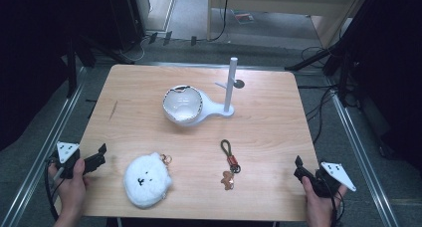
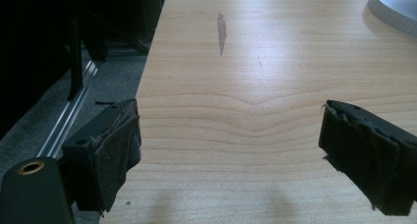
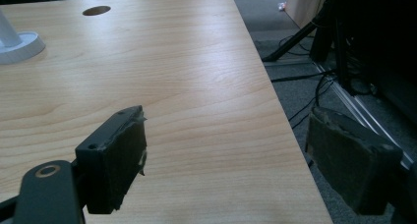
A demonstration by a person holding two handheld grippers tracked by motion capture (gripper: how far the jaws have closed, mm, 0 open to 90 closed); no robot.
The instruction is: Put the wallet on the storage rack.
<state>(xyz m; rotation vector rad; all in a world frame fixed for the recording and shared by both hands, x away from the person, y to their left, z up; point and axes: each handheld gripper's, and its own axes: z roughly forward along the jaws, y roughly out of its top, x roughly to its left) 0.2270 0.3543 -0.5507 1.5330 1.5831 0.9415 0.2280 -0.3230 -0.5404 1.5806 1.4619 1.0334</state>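
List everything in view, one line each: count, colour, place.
table: one, light wood, centre of the high view.
stand with bowl-shaped tray: one, white, middle of the table, post at its right.
plush pouch: one, white and fluffy with a small face, near edge, left of centre.
keychain: one, dark cord loop with red band and brown charm, near edge, right of centre.
left gripper: one, black, open, near left corner, holding nothing.
right gripper: one, black, open, near right corner, holding nothing.

Bare table (image 1: pixel 278 137) lies ahead of both tools; white stand (image 1: pixel 230 87) blocks the middle.
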